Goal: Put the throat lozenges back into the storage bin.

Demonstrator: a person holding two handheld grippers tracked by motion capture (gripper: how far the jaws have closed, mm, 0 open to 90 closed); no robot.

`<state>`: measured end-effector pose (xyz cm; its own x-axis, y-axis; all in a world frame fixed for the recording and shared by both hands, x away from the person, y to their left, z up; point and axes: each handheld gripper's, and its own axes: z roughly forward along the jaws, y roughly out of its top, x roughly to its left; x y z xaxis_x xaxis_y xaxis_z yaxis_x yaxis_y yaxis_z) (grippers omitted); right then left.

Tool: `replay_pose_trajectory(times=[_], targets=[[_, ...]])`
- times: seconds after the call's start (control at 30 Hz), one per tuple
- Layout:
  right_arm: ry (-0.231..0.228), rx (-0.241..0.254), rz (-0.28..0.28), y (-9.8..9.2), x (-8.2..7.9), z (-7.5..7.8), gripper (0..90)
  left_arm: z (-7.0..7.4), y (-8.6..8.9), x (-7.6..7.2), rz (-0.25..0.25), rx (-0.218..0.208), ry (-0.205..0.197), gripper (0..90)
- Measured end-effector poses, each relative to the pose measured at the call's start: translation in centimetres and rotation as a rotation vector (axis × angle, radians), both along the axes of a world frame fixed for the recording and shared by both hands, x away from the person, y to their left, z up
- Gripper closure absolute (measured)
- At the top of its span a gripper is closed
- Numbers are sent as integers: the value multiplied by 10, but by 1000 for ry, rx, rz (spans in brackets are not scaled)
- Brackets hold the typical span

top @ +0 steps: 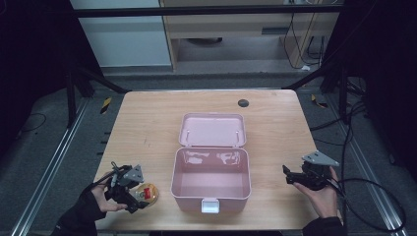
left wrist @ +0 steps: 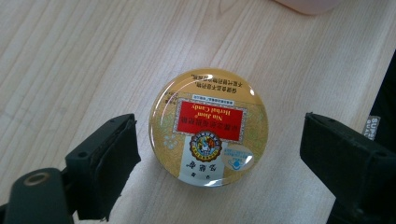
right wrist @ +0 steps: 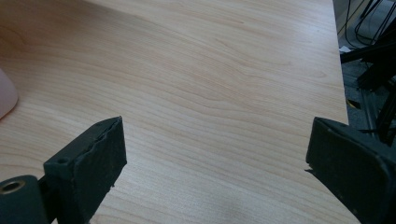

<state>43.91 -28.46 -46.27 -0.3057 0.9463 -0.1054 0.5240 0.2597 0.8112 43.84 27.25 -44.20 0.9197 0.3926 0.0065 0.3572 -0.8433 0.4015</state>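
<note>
The left gripper [top: 139, 199] sits low at the near left corner of the table [top: 147, 118], held in a dark-sleeved hand [top: 98, 199] and angled down over a round candy tin [left wrist: 208, 127]. Its jaws stand wide apart on either side of the tin, with bare wood showing between each pad and the tin's rim, so nothing is gripped. The tin lies flat on the wood, just left of the open pink box [top: 211, 179] and close to the table's near edge.

The right gripper [top: 287, 176] hovers over the right side of the table, pointing toward the box, jaws spread wide and empty.

The box's lid [top: 212, 130] lies folded back flat behind it. Open wood surrounds the box on the left, right and far sides.

In the high view the left gripper covers part of the tin. The tin's small print is upside down and hard to read in the left gripper view.
</note>
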Motion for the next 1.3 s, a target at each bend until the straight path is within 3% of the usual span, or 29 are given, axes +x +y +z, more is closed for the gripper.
replay_pose_trajectory(times=[0.4,1.3], targets=[[12,-10,12,1,1,-3,52,-13,-9,8,-56,71,24,113],[23,-13,24,3,2,-4,53,-28,-18,17,-80,131,64,192]])
